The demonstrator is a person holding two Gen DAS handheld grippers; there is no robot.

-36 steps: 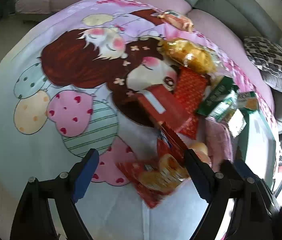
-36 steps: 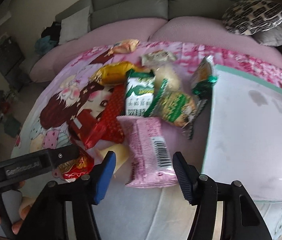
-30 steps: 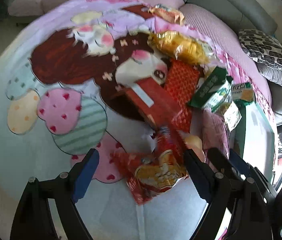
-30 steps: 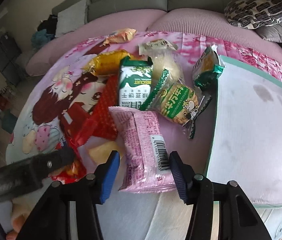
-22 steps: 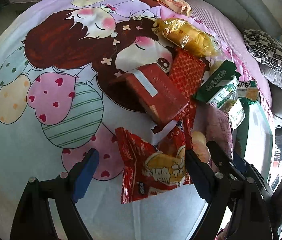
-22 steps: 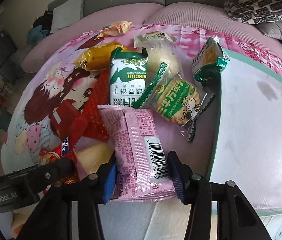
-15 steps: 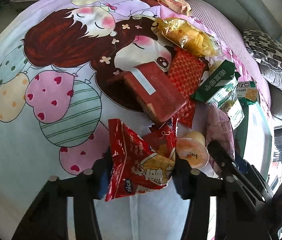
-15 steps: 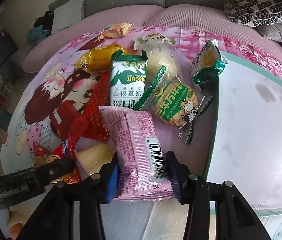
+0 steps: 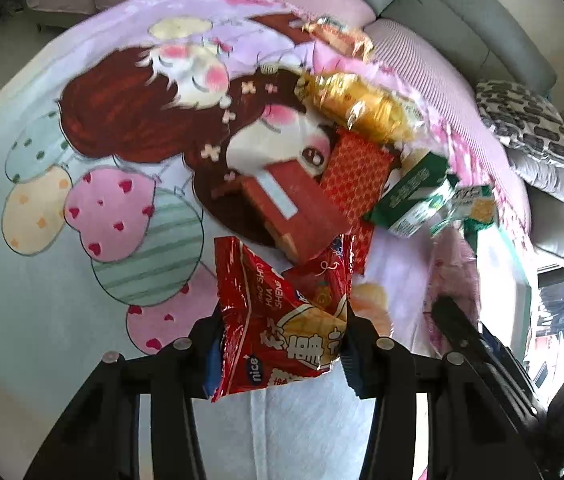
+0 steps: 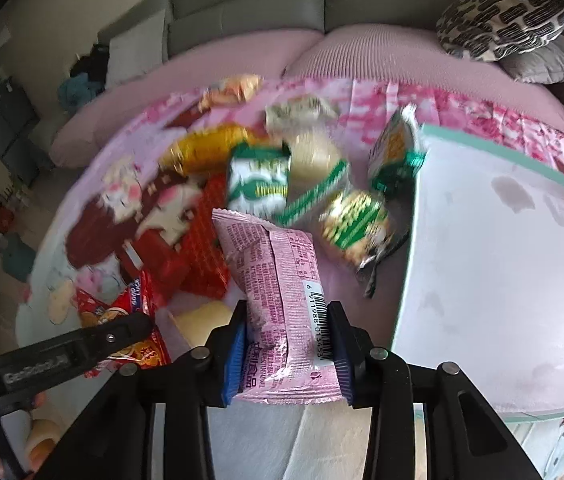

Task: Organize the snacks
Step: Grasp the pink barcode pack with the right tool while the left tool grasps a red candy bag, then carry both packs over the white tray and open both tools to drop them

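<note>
1. Pickup step, by the look of it: two packets are gripped at once. The left hand-held gripper [image 9: 280, 346] is clamped narrow on a red packet [image 9: 278, 320], which sits at 6 o'clock in the left wrist view.
2. The right hand-held gripper [image 10: 287, 346] is pinched on a pink packet [image 10: 278, 288], also at 6 o'clock in its own view, barcode side up. Whether either packet is fully clear of the bench can't be told.
3. The rest of the pile is spread on the cartoon cloth [image 9: 82, 184] from the middle toward 1 o'clock in the left view: red box [image 9: 293, 208], gold bag [image 9: 361, 108], green carton [image 9: 413, 196].
4. A white tray [image 10: 501, 272] with a teal rim lies at 3 o'clock in the right view, just beside the pile and apparently with nothing in it.
5. Next move, as a guess: both packets get lifted and carried to that tray, pink one first since it's nearer. Grip should be kept firm, as the foil looks slippery, and the green bags [image 10: 355, 220] by the rim should be cleared on the way over.
</note>
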